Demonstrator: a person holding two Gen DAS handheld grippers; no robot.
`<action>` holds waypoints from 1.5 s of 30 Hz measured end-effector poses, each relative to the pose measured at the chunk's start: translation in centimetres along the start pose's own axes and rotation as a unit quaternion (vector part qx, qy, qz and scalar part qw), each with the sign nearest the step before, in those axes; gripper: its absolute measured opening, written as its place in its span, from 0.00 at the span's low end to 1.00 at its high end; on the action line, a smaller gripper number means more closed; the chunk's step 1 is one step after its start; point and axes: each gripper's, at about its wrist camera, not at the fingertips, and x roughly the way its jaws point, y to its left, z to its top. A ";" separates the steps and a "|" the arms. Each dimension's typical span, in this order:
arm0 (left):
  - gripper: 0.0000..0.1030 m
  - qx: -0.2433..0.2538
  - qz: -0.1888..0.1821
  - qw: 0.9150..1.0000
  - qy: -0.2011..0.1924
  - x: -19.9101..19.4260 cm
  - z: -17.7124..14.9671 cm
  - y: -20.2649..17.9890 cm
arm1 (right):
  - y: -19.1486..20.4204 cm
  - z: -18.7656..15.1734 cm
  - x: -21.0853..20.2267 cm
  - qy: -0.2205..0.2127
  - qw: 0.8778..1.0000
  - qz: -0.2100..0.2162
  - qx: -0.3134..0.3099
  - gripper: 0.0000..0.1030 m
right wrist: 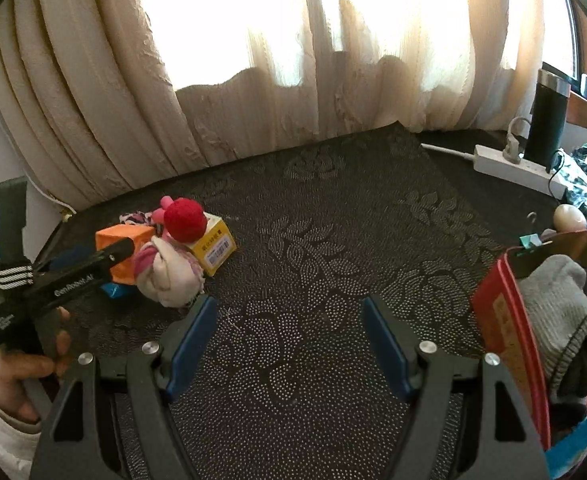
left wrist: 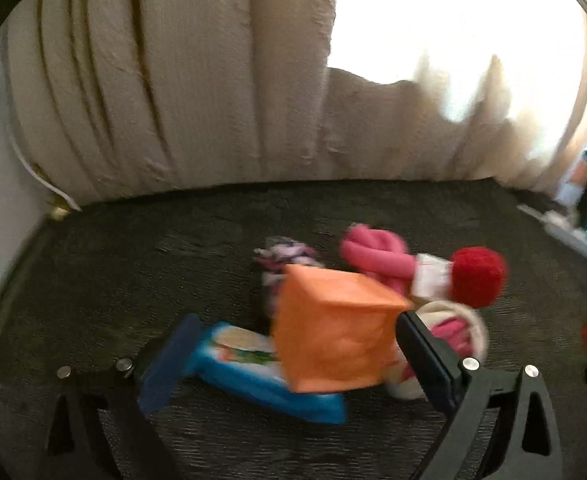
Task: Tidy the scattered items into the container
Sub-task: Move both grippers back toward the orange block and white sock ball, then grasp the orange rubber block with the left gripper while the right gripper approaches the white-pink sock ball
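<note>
Orange box [left wrist: 333,332] blurred, hiding blue packet [left wrist: 245,368], left claw [left wrist: 293,364] wide.

Orange cube [left wrist: 335,332], blue packet [left wrist: 253,376], red pom-pom [left wrist: 478,276], pink cloth [left wrist: 377,254], dark floral-dotted mat [right wrist: 313,240], beige curtain [right wrist: 93,100].

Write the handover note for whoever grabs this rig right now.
Left claw: open, straddling the orange cardboard cube, pads not pressing.
Right claw: open, empty, over the dark patterned mat.
Done: grey knit sock sits in the red cardboard container.
Left: cube, blue flat packet, red pompom, pink-and-white cloth bundle, small yellow box.
</note>
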 end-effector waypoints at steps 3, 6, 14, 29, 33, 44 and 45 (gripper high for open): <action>0.98 0.002 0.007 1.000 -0.003 0.0 0.0 0.1 | 0.0 -0.1 0.2 0.001 1.000 0.001 0.001 0.76; 0.98 0.007 0.001 1.000 0.000 0.0 -0.1 -0.3 | -0.2 -0.1 0.2 0.001 1.000 0.002 0.005 0.76; 0.98 0.005 -0.031 0.999 0.008 0.6 -0.3 -0.8 | -0.3 -0.3 0.6 0.004 1.000 0.003 0.012 0.76; 0.98 -0.002 0.015 1.000 0.009 2.3 0.0 -1.2 | -0.4 -1.3 1.9 0.019 1.000 -0.001 0.007 0.76; 0.98 -0.017 0.025 0.999 0.016 2.6 -0.1 -0.3 | 0.0 -1.7 2.1 0.020 1.000 -0.004 -0.001 0.76; 0.64 -0.022 -0.004 1.000 0.011 1.4 -0.3 -0.2 | 0.3 -1.9 2.3 0.016 1.000 -0.001 -0.008 0.76; 0.64 -0.025 -0.005 1.000 0.009 1.2 -0.2 -0.1 | 0.4 -1.9 2.3 0.015 1.000 0.000 -0.010 0.76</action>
